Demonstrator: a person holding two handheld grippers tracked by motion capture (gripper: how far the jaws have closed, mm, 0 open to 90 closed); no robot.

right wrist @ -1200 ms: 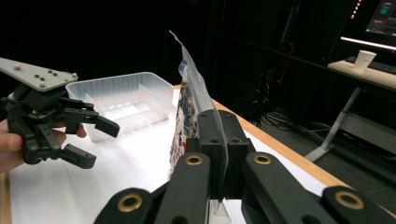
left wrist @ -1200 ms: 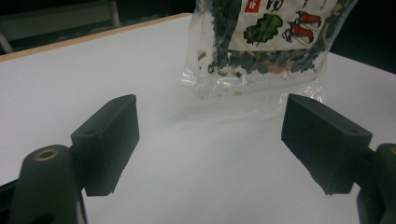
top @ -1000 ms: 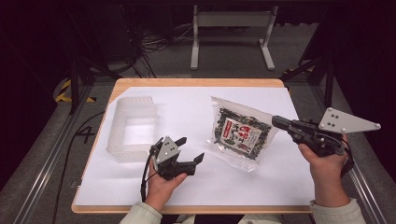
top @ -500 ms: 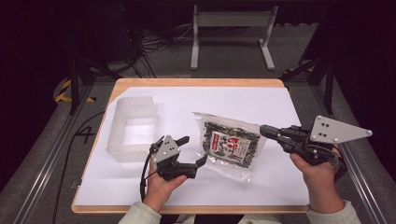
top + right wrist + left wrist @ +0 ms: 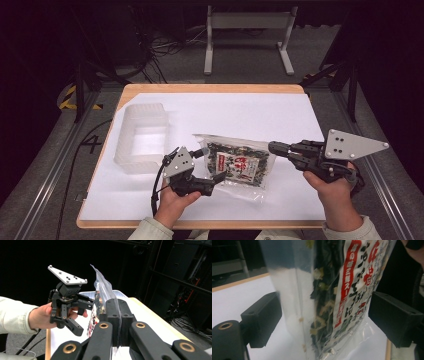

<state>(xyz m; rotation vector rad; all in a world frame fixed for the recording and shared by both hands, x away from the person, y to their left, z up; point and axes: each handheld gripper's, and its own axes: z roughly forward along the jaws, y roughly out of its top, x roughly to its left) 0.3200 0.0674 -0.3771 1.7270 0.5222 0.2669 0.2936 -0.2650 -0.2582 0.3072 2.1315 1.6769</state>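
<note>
1. While the right claw [image 5: 274, 147] pinches one edge of the clear bag [image 5: 235, 161], the bag hangs between the two hands just above the white surface [image 5: 280, 115], its far end reaching in between the jaws of the left claw [image 5: 216, 165].
2. Left claw: its jaws have just been opening and now stand spread; in the left gripper view the bag [image 5: 332, 297] passes between the pads without either one pressing on it.
3. Handling, as a judgement: the bag looks light and limp, a thin crinkly film holding loose dark dried pieces. It will sag and twist from a single hold, and the film may slip.
4. Best hold: the flat sealed margin at an end or corner, not the filled middle, where a squeeze could crush the brittle contents.
5. Count: one bag, one translucent plastic container [image 5: 142, 137] well to its left, two claws, two hands.
</note>
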